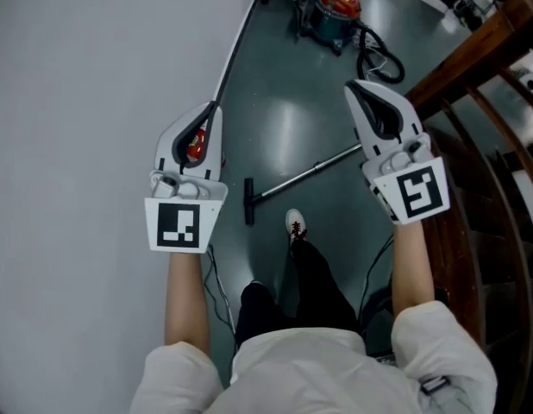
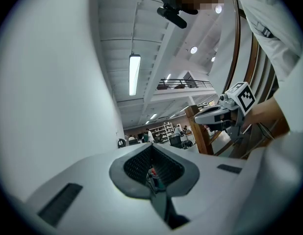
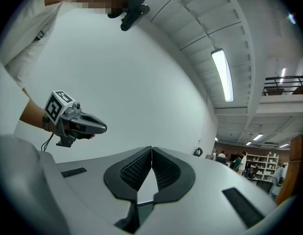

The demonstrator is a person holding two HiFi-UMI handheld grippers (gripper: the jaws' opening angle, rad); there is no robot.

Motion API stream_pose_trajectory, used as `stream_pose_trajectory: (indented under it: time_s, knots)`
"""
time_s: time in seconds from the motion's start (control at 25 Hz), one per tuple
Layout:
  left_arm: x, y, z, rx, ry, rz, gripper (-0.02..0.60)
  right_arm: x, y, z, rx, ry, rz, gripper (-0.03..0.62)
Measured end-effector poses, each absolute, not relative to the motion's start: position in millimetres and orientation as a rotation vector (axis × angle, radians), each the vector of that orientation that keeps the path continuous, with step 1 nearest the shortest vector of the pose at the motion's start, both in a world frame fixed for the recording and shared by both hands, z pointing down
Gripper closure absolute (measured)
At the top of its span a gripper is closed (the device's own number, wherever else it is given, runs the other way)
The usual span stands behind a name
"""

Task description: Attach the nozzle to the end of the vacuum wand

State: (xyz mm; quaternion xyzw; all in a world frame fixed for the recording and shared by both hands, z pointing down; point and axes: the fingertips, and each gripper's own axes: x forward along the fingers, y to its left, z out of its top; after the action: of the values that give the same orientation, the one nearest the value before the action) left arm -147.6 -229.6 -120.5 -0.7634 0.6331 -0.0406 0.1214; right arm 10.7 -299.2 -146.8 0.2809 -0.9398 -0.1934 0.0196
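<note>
Two clenched, empty: left hand-held gripper point(image 1: 212, 108) and right hand-held gripper point(image 1: 352, 85), both raised over the floor point(image 1: 284, 115). Vacuum wand point(image 1: 311, 172) lies on floor between them, nozzle point(image 1: 248, 201) touching its near end, beside shoe point(image 1: 295, 225).

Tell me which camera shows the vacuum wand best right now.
The head view: the vacuum wand lies on the floor below, black nozzle at its near end. Both gripper views face wall and ceiling and show none of it.
</note>
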Motion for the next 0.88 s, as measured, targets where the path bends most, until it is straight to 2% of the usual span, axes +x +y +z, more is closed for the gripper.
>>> stream_pose_trajectory:
  time_s: [0.36, 0.88]
  knots:
    - [-147.9, -196.4, -202.8, -2.205, 1.878, -0.130, 0.580, 16.1, -263.6, -233.2, 0.867, -2.911, -0.611, 0.566]
    - [-141.4, -136.2, -244.8, -2.205, 1.895, -0.083, 0.580, 5.7, -192.1, -291.6, 0.877, -2.858, -0.704, 0.566]
